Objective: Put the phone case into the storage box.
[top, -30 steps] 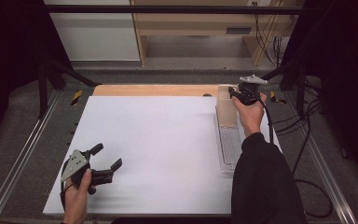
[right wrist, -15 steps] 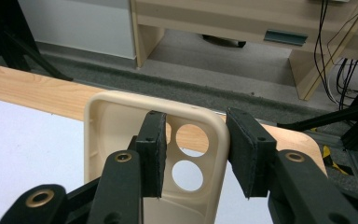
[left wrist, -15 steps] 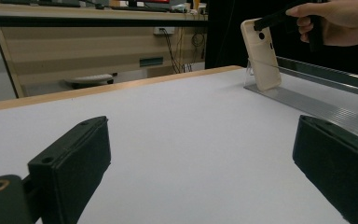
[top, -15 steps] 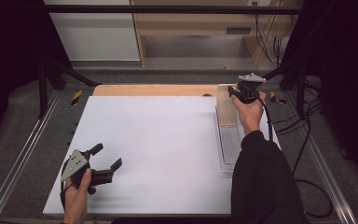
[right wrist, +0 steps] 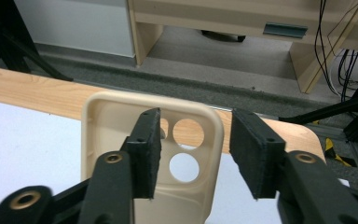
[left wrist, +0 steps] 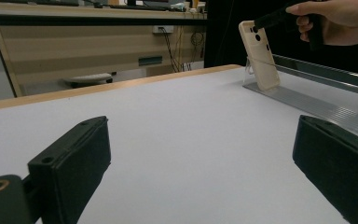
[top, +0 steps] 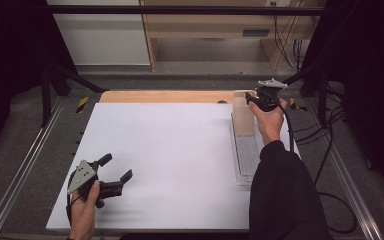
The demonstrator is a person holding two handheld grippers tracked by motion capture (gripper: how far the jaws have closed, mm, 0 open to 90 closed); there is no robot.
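Note:
A beige phone case [top: 243, 117] stands upright at the far end of a clear ridged rack [top: 247, 155] on the right of the white table top. My right gripper [top: 250, 100] hovers at the case's top edge. In the right gripper view its jaws [right wrist: 196, 140] have just been opening; the case's [right wrist: 107, 140] corner with the camera holes shows in the gap, and the pads stand apart from it. My left gripper [top: 116, 167] rests open at the front left with nothing between its jaws [left wrist: 200, 135]. The left gripper view shows the case [left wrist: 261, 56] leaning in the rack [left wrist: 317, 105].
The white sheet [top: 170, 150] covers most of the table, with a wooden strip [top: 165, 96] along its far edge. Metal rails [top: 25, 165] run along both sides. Cables [top: 305, 135] hang to the right of the table.

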